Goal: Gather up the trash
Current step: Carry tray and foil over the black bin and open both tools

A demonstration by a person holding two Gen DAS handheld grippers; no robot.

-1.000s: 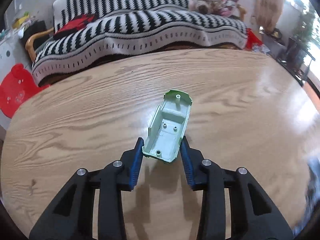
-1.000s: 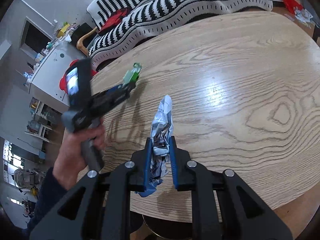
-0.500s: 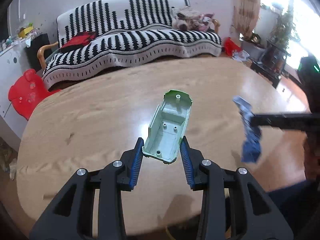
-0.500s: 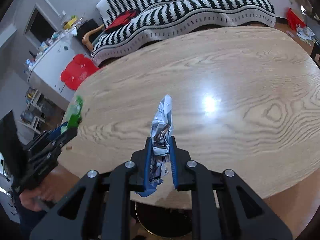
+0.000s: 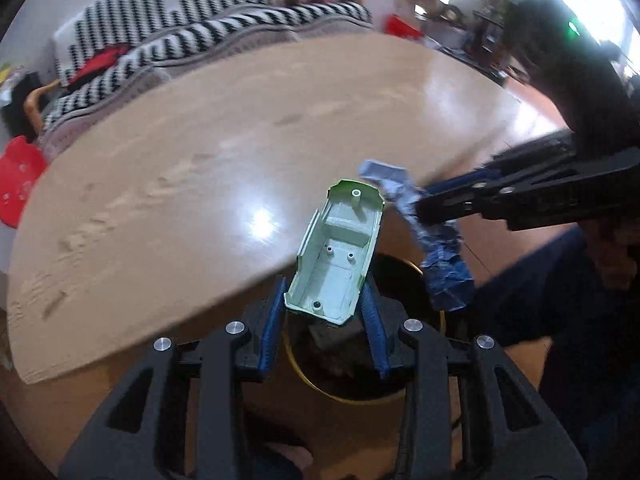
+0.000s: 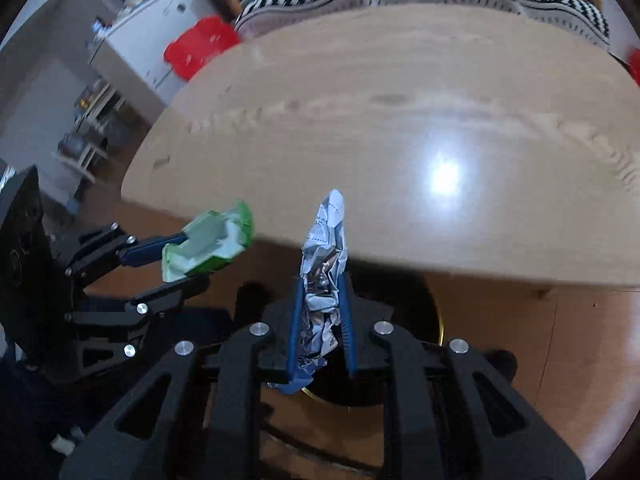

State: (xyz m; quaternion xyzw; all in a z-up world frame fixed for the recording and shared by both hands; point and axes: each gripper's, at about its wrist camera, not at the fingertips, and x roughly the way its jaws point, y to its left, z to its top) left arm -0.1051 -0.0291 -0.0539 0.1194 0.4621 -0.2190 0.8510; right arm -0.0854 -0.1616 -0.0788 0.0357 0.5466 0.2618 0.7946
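My left gripper (image 5: 324, 300) is shut on a pale green plastic shell (image 5: 336, 252), its hollow side up. It also shows at the left of the right wrist view (image 6: 206, 244). My right gripper (image 6: 320, 304) is shut on a crumpled silver-blue foil wrapper (image 6: 324, 276); the wrapper also shows in the left wrist view (image 5: 428, 232). Both grippers hang past the front edge of the wooden table (image 5: 224, 152), above a dark round bin with a gold rim (image 5: 440, 320), seen partly in the right wrist view (image 6: 438, 324).
A striped sofa (image 5: 192, 28) stands behind the table. A red chair (image 5: 18, 180) is at the left, also in the right wrist view (image 6: 200, 44). White furniture (image 6: 140, 20) stands at the far left. The floor (image 6: 580, 360) is brown.
Both grippers have pulled back from over the table to beyond its front edge and come close together above the bin. Each still holds its piece.
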